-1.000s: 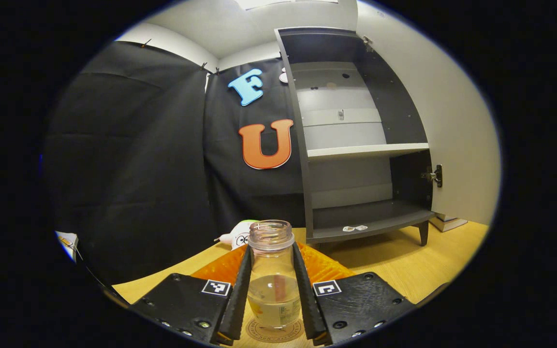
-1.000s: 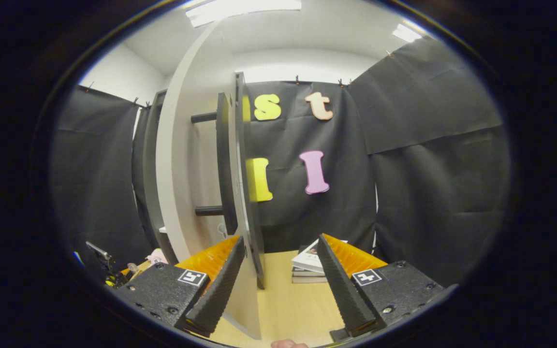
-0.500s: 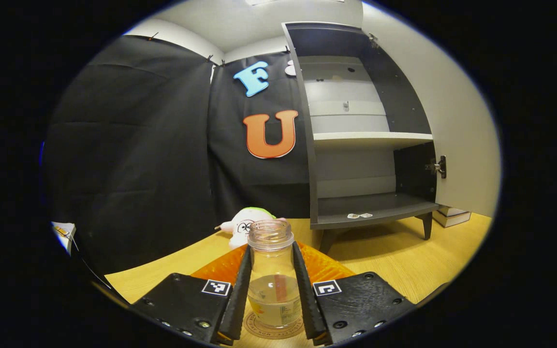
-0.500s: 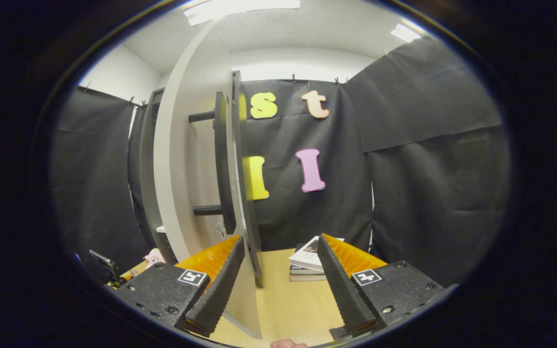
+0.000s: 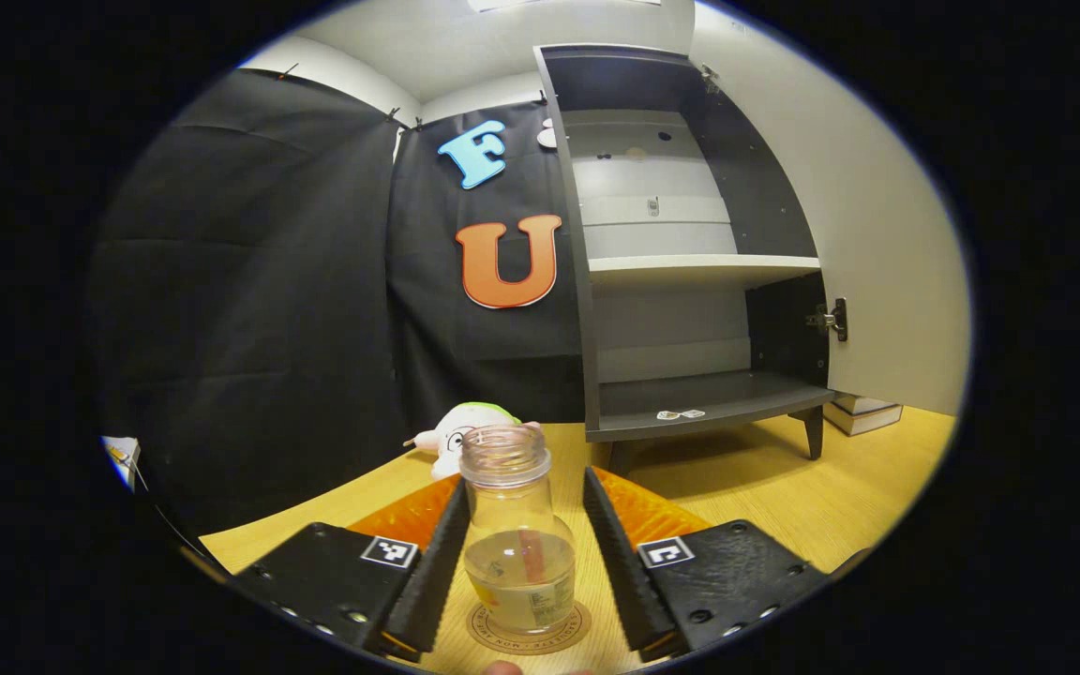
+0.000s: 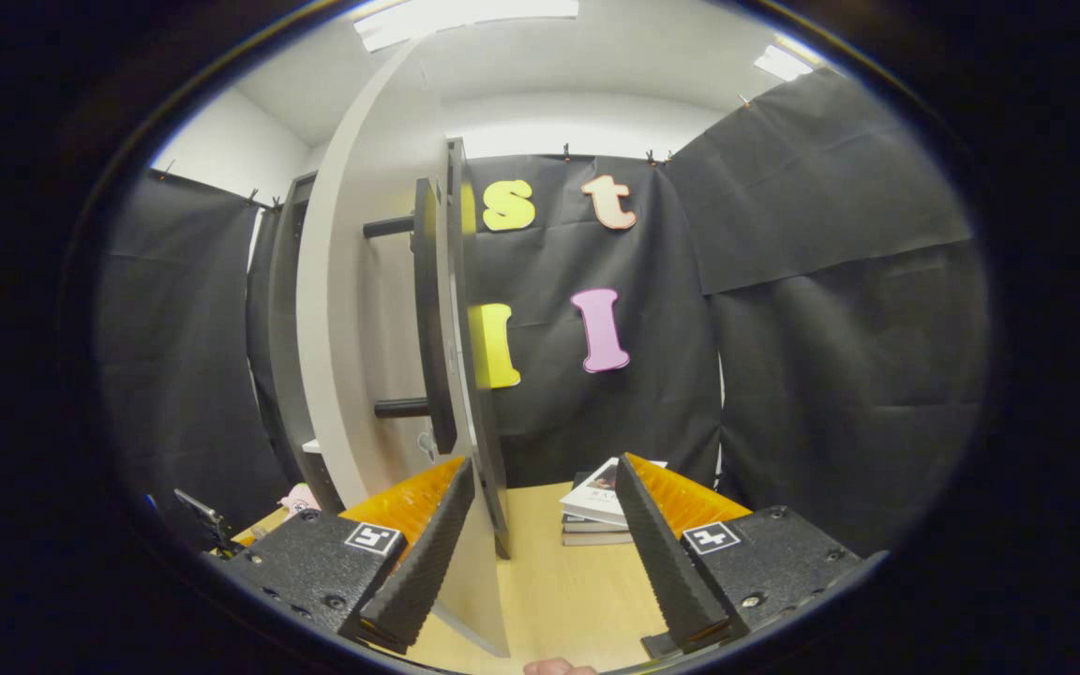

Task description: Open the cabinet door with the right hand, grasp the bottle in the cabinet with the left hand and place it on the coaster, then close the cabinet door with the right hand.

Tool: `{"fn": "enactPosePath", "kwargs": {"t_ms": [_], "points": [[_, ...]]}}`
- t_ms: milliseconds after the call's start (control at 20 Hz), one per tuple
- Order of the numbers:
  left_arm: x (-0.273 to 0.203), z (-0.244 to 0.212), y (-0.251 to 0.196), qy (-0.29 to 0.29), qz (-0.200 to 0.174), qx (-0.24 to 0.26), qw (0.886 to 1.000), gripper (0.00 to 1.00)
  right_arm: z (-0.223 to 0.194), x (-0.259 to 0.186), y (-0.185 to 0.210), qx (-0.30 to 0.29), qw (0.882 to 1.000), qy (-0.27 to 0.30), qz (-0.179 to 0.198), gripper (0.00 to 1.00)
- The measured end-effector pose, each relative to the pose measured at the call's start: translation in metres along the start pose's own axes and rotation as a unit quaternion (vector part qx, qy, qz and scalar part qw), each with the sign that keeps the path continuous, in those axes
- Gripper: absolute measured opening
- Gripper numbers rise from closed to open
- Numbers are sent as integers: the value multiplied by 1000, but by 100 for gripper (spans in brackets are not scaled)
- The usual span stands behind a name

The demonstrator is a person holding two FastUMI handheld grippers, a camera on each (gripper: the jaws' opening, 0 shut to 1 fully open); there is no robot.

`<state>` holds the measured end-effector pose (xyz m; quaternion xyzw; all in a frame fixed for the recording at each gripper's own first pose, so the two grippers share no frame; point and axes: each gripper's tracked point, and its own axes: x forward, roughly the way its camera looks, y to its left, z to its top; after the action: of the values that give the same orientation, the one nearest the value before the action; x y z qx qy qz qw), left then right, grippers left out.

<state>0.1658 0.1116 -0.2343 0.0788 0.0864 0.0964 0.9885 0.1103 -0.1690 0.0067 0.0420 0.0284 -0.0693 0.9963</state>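
A clear capless bottle (image 5: pixel 518 544) with a little liquid stands upright on a round coaster (image 5: pixel 527 627) on the wooden table. My left gripper (image 5: pixel 529 572) is open around it, with a gap on each side of the glass. Behind stands the dark cabinet (image 5: pixel 690 253) with its shelves bare and its pale door (image 5: pixel 887 244) swung open to the right. In the right gripper view the door's edge (image 6: pixel 465 375) and its dark bar handle (image 6: pixel 430 319) rise just ahead. My right gripper (image 6: pixel 540 553) is open, its left finger beside the door's lower edge.
A white and green plush toy (image 5: pixel 465 433) lies on the table behind the bottle. A stack of books (image 6: pixel 601 511) lies past the door, also seen as books (image 5: pixel 863 412) right of the cabinet. Two small tags (image 5: pixel 681 413) lie on the bottom shelf.
My left gripper has opened and let go of the bottle, which now stands free on the coaster. The right gripper has hardly moved.
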Motion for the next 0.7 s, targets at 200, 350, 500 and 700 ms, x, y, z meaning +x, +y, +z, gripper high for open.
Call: {"fn": "enactPosePath", "kwargs": {"t_ms": [200, 350, 500, 700], "points": [[-4, 8, 2, -3, 7, -8, 1000, 96, 1, -1, 1, -2, 1000, 0, 3, 94], [-15, 26, 6, -12, 13, -20, 1000, 96, 2, 1, 1, -7, 1000, -1, 8, 94], [-32, 56, 10, -15, 10, -25, 1000, 96, 0, -1, 5, -18, 999, 7, 25, 94], [-52, 103, 11, -2, -13, -7, 1000, 96, 2, -1, 7, -36, 999, 6, 39, 93]]}}
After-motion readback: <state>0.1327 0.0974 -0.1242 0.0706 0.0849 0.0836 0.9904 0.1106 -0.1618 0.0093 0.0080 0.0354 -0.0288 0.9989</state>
